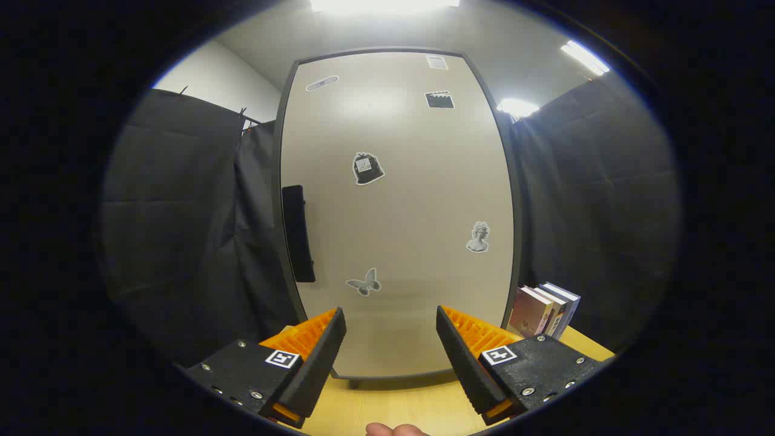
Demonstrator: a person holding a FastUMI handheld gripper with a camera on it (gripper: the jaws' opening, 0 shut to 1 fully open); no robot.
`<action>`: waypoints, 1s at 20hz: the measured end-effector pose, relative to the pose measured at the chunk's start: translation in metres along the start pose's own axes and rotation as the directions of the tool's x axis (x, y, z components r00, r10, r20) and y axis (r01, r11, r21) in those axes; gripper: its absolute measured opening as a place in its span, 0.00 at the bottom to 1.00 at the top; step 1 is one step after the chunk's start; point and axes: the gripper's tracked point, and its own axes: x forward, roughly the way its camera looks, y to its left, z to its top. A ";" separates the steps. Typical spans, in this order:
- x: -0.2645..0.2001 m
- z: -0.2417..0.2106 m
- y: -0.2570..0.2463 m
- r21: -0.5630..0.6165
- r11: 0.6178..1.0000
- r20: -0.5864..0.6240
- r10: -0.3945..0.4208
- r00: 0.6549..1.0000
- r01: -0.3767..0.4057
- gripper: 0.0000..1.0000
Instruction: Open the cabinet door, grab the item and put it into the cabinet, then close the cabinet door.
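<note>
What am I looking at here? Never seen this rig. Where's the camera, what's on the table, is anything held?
No robot arm here: a person carries a handheld two-finger gripper, and the fisheye camera rides on it, looking forward along the two fingers at the bottom of the gripper view. The fingers stand apart, open, with nothing between them.

Beyond them stands a tall beige cabinet door, shut, dotted with small grey stickers, with a black vertical bar handle along one edge. The cabinet sits on a light wooden tabletop. Beside the cabinet, on the side away from the handle, a few upright books stand on the table. Black cloth walls surround the booth. A bit of a hand shows below the fingers.
</note>
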 end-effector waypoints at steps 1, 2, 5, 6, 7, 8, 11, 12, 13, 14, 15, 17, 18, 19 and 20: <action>0.000 0.001 0.000 -0.003 1.000 0.004 0.001 1.000 -0.001 0.94; -0.001 0.002 -0.001 -0.004 1.000 0.008 -0.002 1.000 0.002 0.94; -0.002 0.001 0.000 0.001 1.000 0.005 -0.001 1.000 0.001 0.94; -0.002 0.002 -0.001 -0.004 1.000 0.006 -0.002 1.000 0.002 0.94; -0.003 0.002 -0.002 -0.010 1.000 0.007 -0.004 1.000 0.004 0.94; -0.003 0.001 -0.001 -0.014 1.000 0.005 -0.001 1.000 0.001 0.94; -0.004 -0.003 0.003 -0.007 1.000 -0.006 0.019 1.000 -0.019 0.94; -0.005 -0.002 0.003 -0.006 1.000 -0.006 0.019 1.000 -0.019 0.94; -0.005 0.000 0.003 -0.006 1.000 -0.003 0.021 1.000 -0.021 0.94; -0.005 0.001 0.004 -0.007 1.000 -0.002 0.024 1.000 -0.024 0.94; -0.006 0.001 0.004 -0.012 1.000 -0.002 0.025 1.000 -0.025 0.94; -0.007 0.001 0.005 -0.012 1.000 -0.003 0.027 1.000 -0.027 0.94; -0.007 0.002 0.005 -0.011 1.000 -0.001 0.025 1.000 -0.025 0.94; -0.008 0.002 0.004 -0.010 1.000 0.000 0.026 1.000 -0.026 0.94; -0.008 0.002 0.005 -0.012 0.999 0.000 0.032 0.999 -0.032 0.94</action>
